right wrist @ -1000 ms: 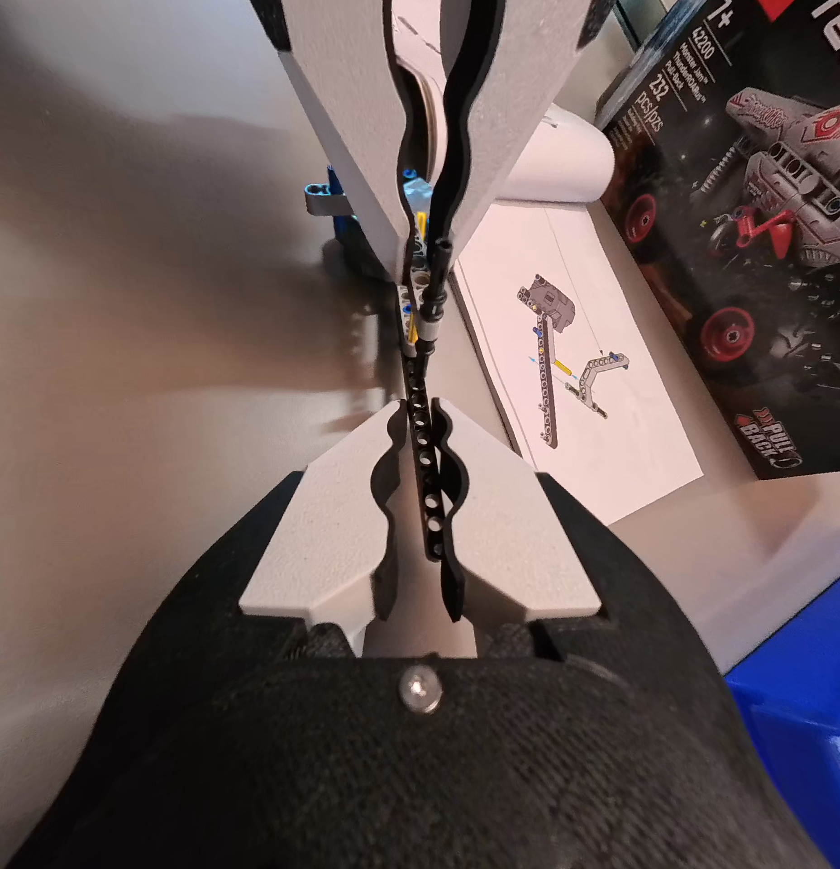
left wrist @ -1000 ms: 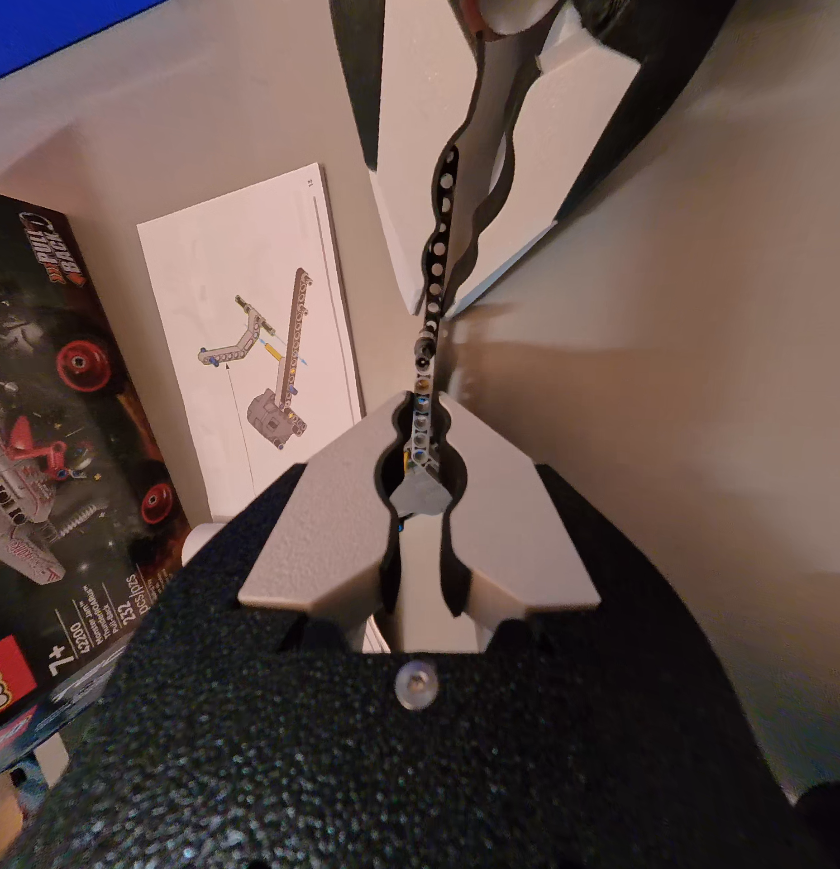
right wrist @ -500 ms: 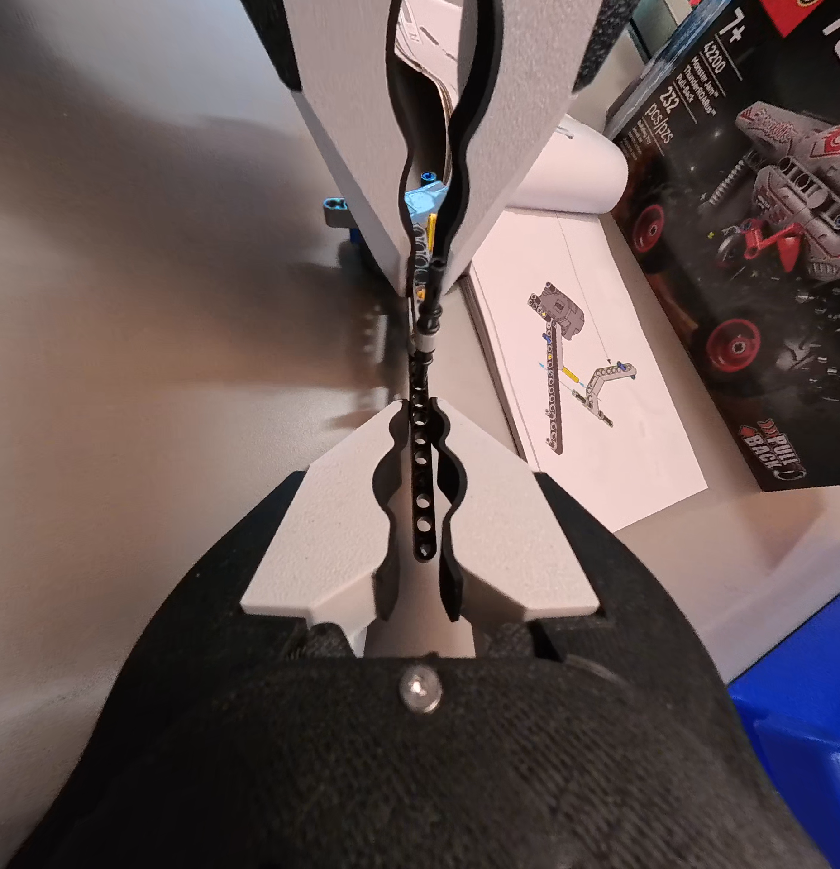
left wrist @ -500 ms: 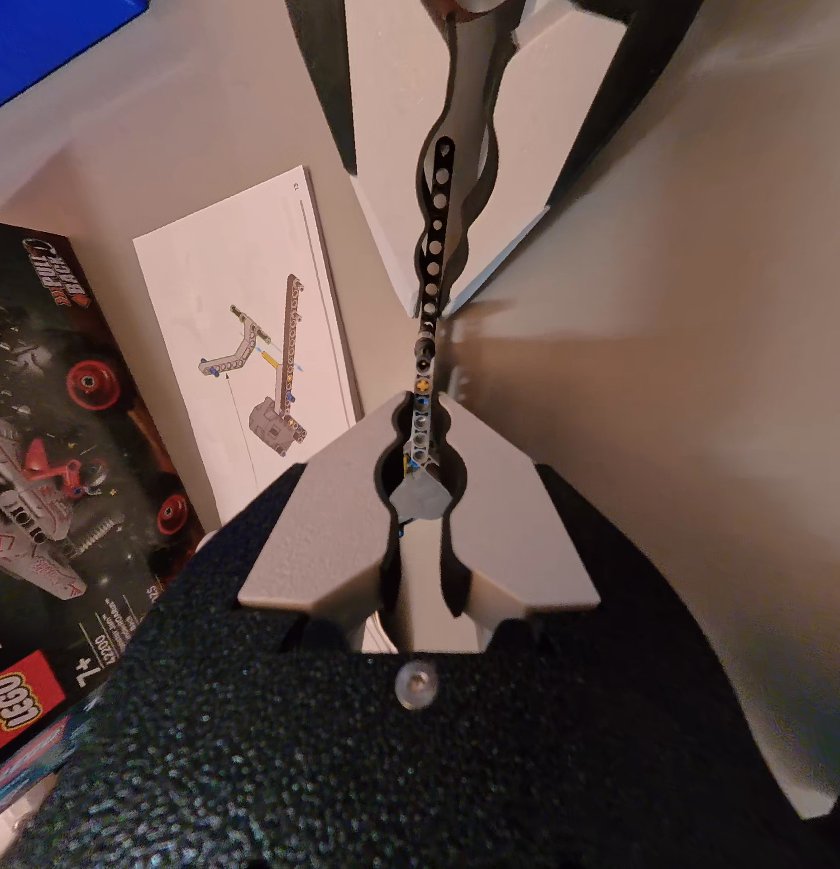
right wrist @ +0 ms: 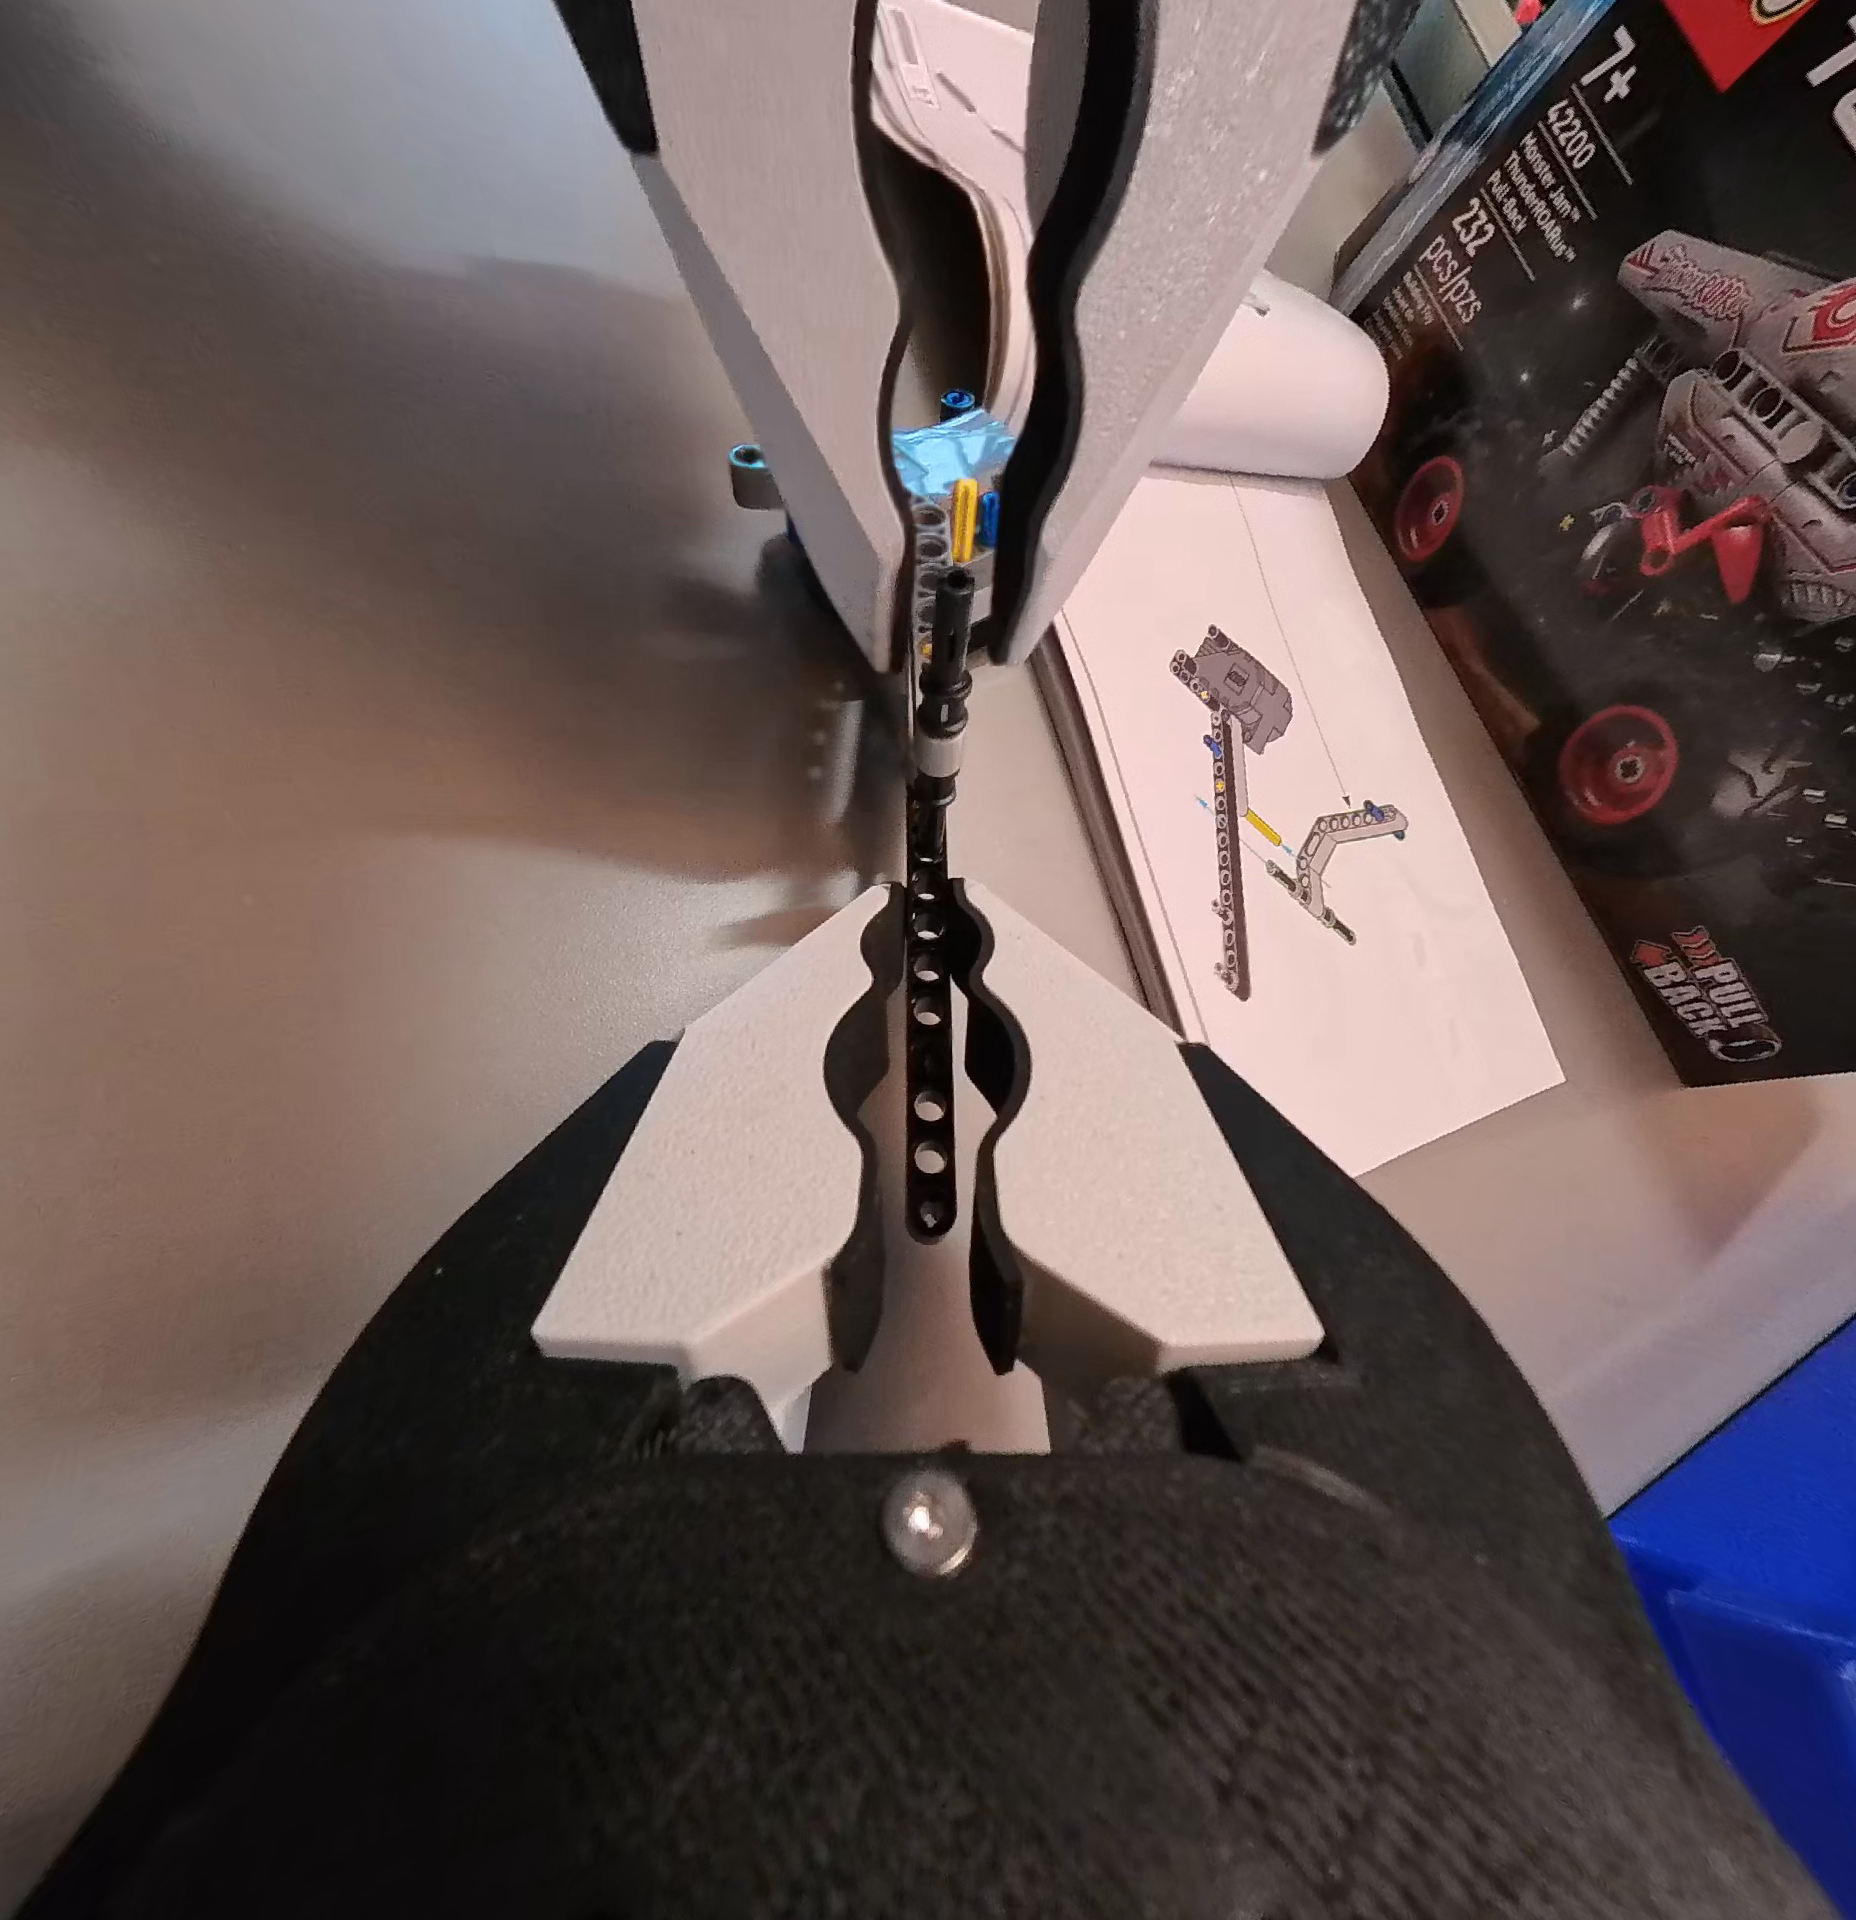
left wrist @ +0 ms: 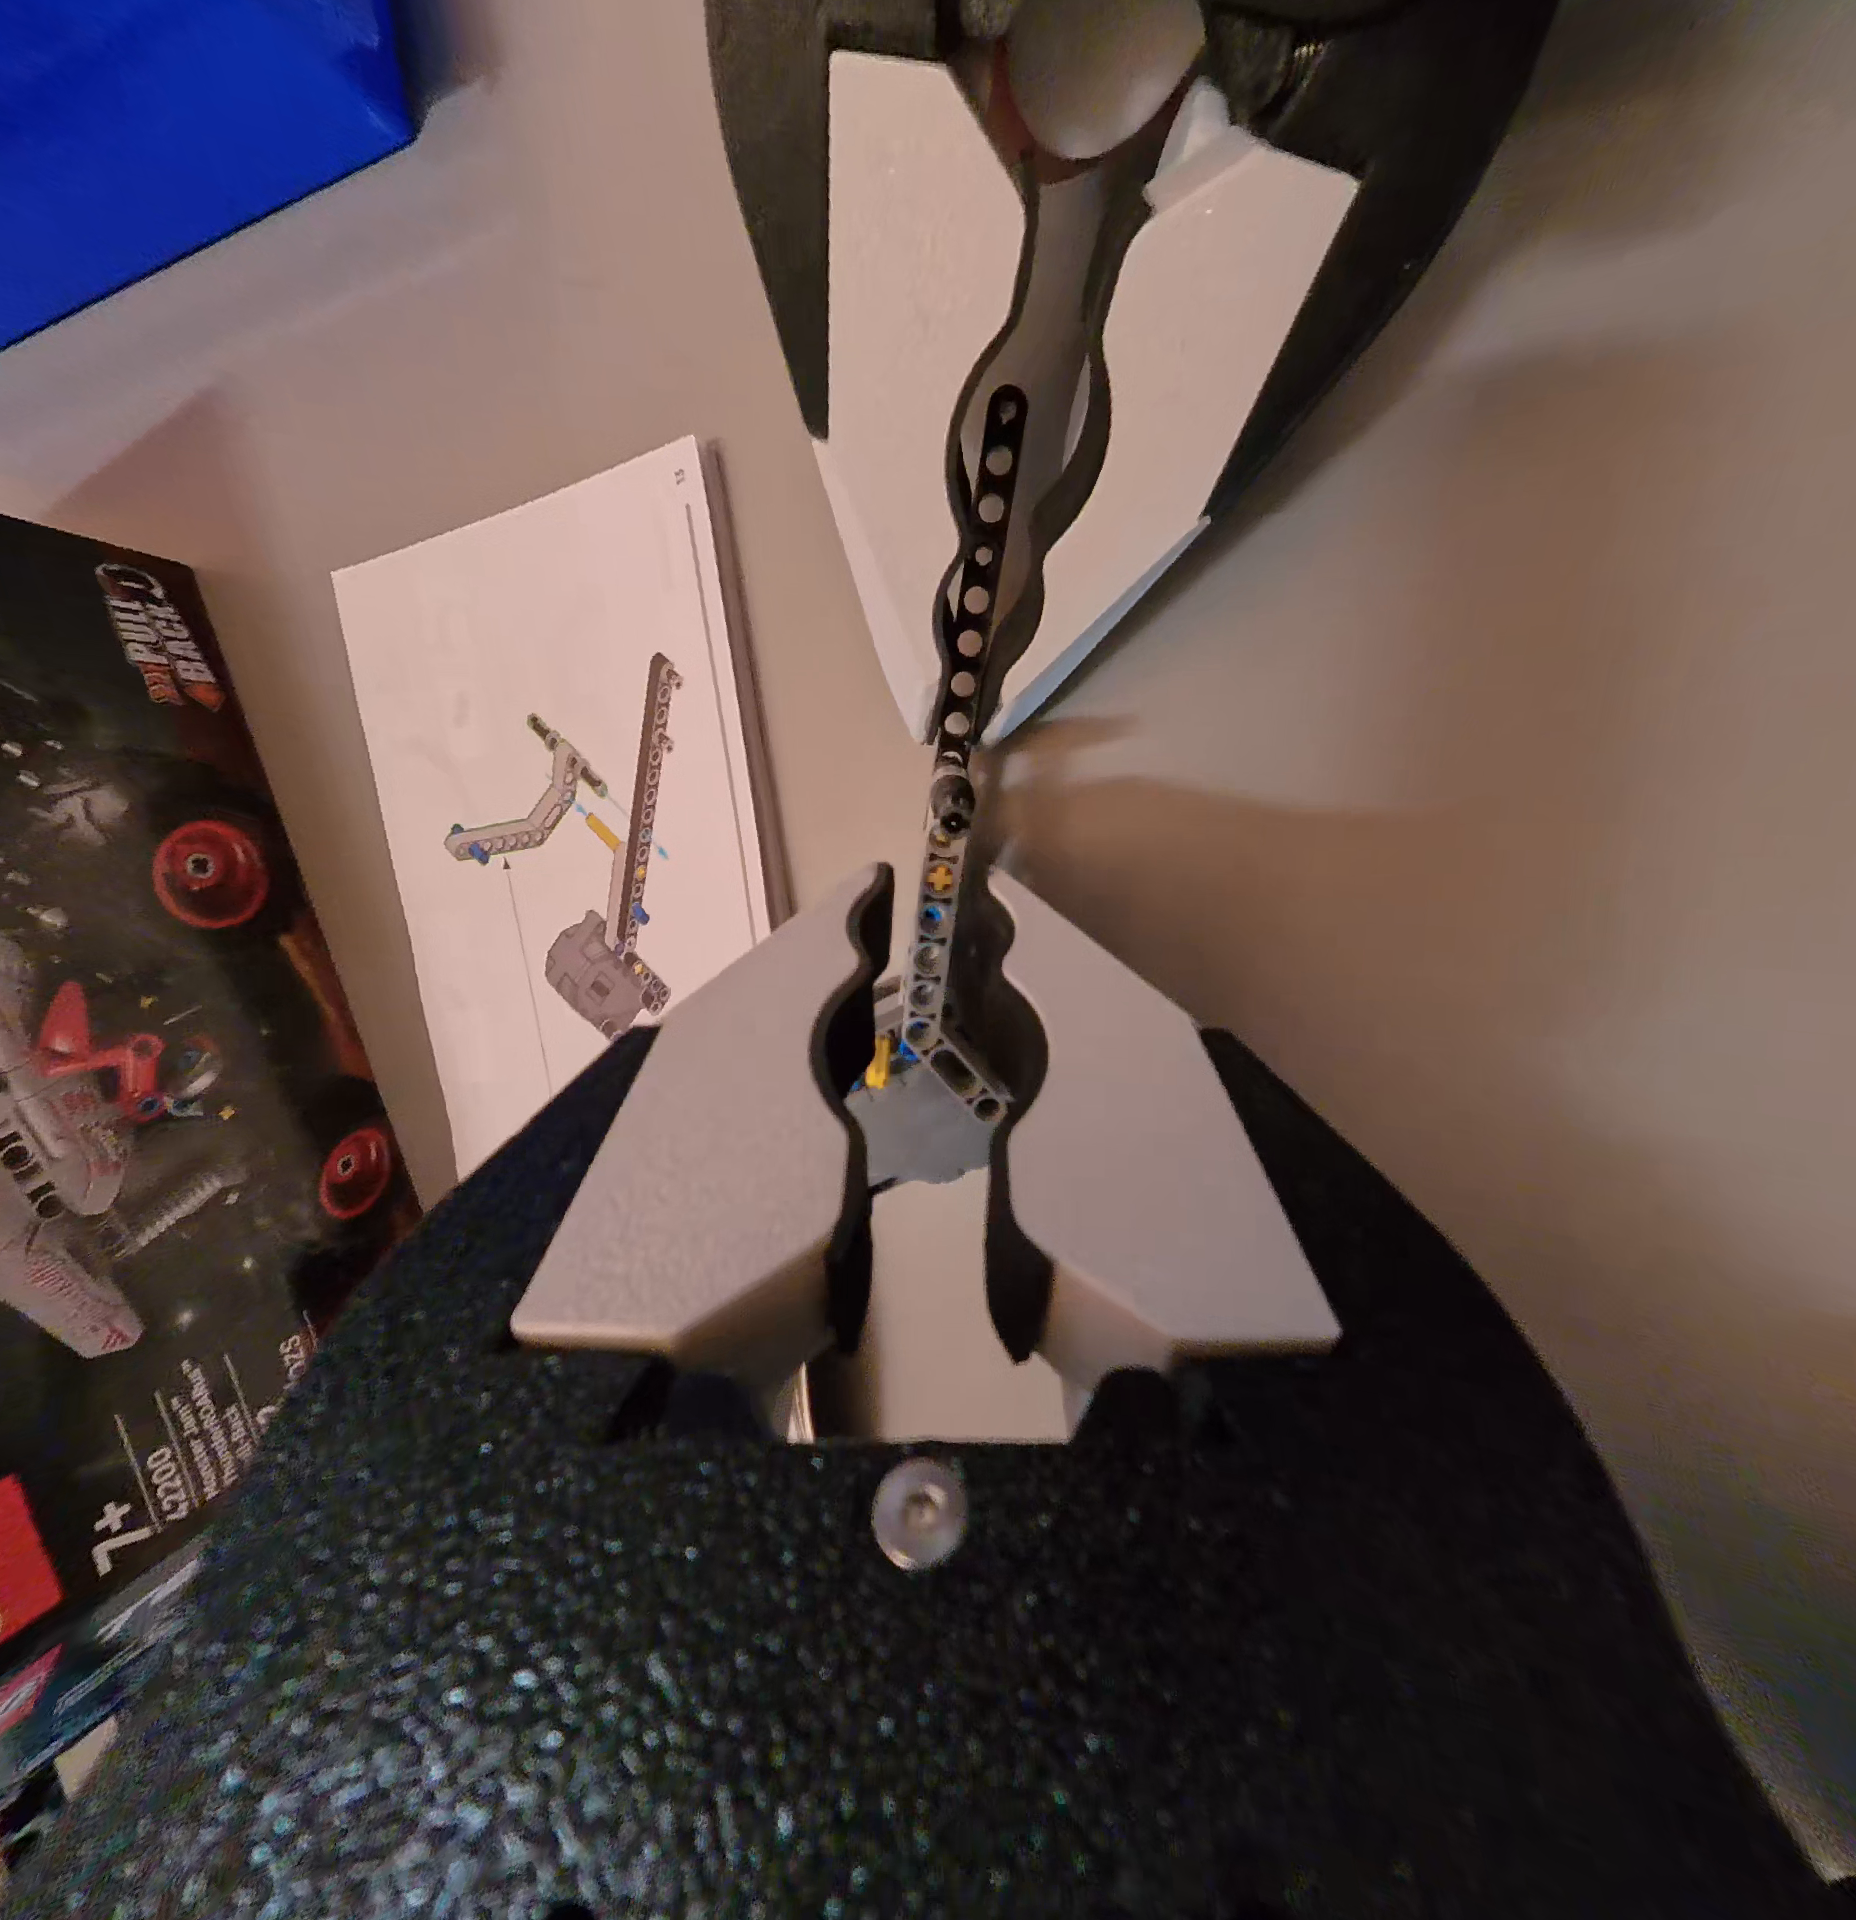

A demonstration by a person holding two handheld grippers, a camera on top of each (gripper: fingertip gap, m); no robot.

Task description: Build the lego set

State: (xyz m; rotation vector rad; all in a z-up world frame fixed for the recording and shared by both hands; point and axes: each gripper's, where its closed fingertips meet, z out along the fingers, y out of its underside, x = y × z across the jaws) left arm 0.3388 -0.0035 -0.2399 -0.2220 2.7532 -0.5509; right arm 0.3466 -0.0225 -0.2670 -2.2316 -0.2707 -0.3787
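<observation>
Left wrist view showed the left tool point(left wrist: 929, 935) with its jaws parted wider than half a second earlier, so the grey angled lego beam with blue and yellow pins point(left wrist: 934, 977) now stood loosely in the gap, touching at most the right pad. The long black perforated lego beam point(left wrist: 981, 561), joined end to end with the grey one, stayed clamped in the right tool point(left wrist: 960, 732), whose jaws were closed on it. In the right wrist view the same black beam point(right wrist: 929, 1039) lay pinched between the right tool's point(right wrist: 924, 894) fingers. I judge the joining step finished and the assembly handed to the right tool. The open white instruction booklet point(left wrist: 550, 790) and the dark lego box point(left wrist: 124, 1039) lay on the beige surface point(left wrist: 1526, 935).
</observation>
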